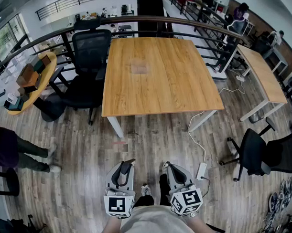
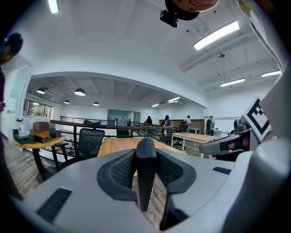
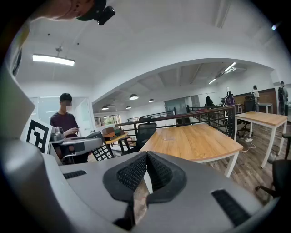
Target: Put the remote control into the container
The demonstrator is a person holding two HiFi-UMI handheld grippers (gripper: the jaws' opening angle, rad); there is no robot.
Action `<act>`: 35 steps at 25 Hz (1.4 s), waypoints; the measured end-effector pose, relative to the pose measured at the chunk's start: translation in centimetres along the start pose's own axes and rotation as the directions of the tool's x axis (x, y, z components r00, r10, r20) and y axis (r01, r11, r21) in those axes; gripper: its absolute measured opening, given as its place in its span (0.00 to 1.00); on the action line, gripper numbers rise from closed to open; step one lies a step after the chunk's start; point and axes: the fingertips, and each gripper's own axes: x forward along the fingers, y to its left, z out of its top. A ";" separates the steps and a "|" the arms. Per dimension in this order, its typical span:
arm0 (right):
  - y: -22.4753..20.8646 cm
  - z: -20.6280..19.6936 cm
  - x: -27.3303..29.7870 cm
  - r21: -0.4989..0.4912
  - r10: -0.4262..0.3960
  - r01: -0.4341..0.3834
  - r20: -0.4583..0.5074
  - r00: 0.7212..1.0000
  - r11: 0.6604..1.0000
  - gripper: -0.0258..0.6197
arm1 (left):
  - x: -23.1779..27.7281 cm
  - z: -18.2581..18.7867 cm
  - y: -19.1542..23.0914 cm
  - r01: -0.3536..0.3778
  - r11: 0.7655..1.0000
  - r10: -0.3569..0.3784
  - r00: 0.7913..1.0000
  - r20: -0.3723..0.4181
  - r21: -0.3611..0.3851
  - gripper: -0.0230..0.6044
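Our left hand-held gripper (image 2: pixel 146 154) squeezes the dark remote control (image 2: pixel 145 182). Our right hand-held gripper (image 3: pixel 146 154) is pinched together, holding nothing. The bench (image 1: pixel 159 79) is well ahead. If we bump something walking there, the remote control could slip onto the floor (image 1: pixel 85 154).

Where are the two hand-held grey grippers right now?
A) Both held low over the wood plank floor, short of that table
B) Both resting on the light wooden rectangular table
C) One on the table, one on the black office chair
A: in the head view the left gripper and right gripper are close to the person's body above the wood plank floor, with the light wooden rectangular table ahead of them and untouched.
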 end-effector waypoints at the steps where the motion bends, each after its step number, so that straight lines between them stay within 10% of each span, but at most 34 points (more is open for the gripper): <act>1: -0.1 0.1 0.7 -0.006 0.002 -0.002 0.001 1.000 1.000 0.07 | 0.4 0.2 0.5 -0.009 1.000 0.009 1.000 0.001 0.005 0.23; 35: -24.0 12.6 25.3 -0.043 0.254 -0.255 -0.042 0.966 0.966 0.07 | 32.4 8.9 -0.9 -0.200 0.979 0.200 0.980 0.000 0.039 0.23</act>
